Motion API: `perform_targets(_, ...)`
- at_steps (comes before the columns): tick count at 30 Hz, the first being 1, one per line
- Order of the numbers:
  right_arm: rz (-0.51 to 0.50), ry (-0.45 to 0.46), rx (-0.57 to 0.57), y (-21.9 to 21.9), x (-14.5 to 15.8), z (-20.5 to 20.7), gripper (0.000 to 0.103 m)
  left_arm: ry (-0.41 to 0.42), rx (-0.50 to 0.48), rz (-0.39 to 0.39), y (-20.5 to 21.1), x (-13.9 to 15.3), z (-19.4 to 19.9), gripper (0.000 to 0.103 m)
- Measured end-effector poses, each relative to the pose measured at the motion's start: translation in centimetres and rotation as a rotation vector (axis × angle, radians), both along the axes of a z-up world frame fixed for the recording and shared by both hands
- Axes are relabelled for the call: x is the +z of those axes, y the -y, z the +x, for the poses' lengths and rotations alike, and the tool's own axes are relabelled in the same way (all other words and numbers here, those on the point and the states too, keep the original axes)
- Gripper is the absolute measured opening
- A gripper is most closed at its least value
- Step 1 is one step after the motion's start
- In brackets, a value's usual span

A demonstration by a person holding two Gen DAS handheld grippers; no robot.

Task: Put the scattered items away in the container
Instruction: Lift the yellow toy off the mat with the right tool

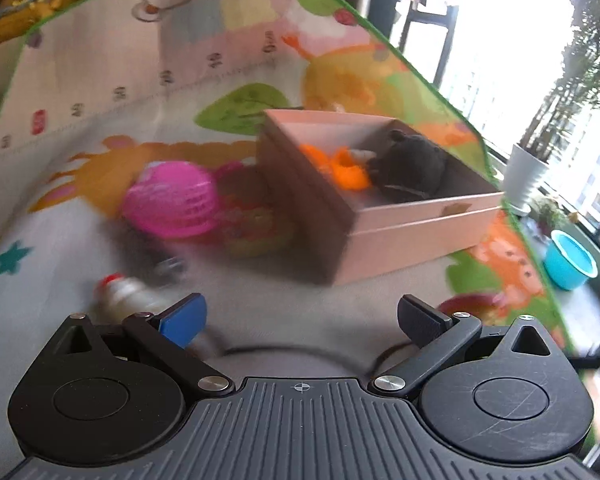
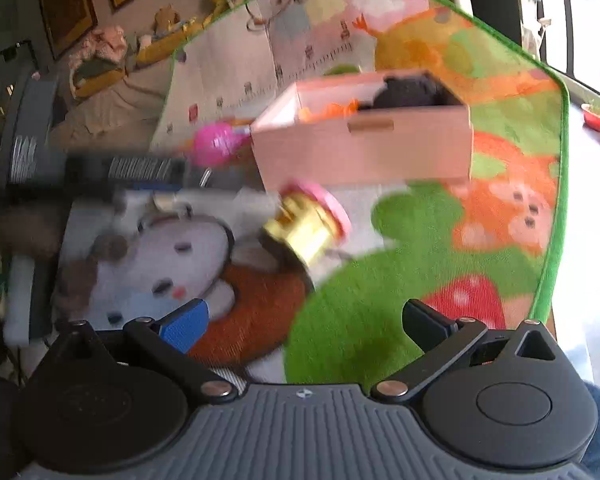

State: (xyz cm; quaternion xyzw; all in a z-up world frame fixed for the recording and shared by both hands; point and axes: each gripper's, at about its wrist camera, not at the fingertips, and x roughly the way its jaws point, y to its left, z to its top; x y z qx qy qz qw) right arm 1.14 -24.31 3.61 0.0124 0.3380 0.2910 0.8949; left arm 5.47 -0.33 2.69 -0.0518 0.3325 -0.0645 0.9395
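Note:
A pink cardboard box (image 1: 412, 236) (image 2: 364, 152) sits on a colourful play mat; inside lie a dark plush toy (image 1: 414, 166) (image 2: 408, 90) and an orange knitted piece (image 1: 344, 164) (image 2: 332, 111). Left of the box rests a pink plastic ball (image 1: 172, 200) (image 2: 214, 144). A small white bottle with a red cap (image 1: 126, 292) lies just ahead of my left gripper (image 1: 300, 320), which is open and empty. A gold toy with a pink top (image 2: 310, 220) lies in front of the box, ahead of my open right gripper (image 2: 306, 326). Both views are blurred.
A small dark wheeled toy (image 1: 168, 262) and a patterned item (image 1: 252, 228) lie between ball and box. The mat's green edge (image 2: 560, 184) runs at the right. A turquoise basin (image 1: 570, 260) and white plant pot (image 1: 526, 176) stand off the mat. The other gripper (image 2: 100, 172) reaches in at the left.

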Motion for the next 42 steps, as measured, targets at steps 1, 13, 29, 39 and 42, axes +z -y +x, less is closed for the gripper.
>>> perform_targets(1, 0.010, 0.017, -0.004, -0.2, 0.6, 0.3, 0.103, 0.004, 0.021, 0.012, -0.8, -0.3, -0.7, 0.103)
perform_targets(13, 0.048, -0.193, -0.122, -2.9, -0.2, 6.8, 0.053, 0.057, 0.139, -0.131, -6.5, -1.9, -3.5, 0.103)
perform_targets(29, -0.262, 0.253, -0.037, -2.8, -0.8, -2.9, 0.073, 0.064, 0.146, -0.148, -6.6, -2.1, -3.7, 0.103)
perform_targets(39, -0.172, 0.143, -0.076, -0.8, -1.9, -2.9, 0.099, 0.074, 0.075, -0.058, -5.8, -1.3, -3.4, 0.103)
perform_targets(42, -0.139, 0.089, -0.078, -0.4, -2.2, -2.2, 0.103, 0.140, -0.009, 0.139, -4.7, -0.3, -2.9, 0.103)
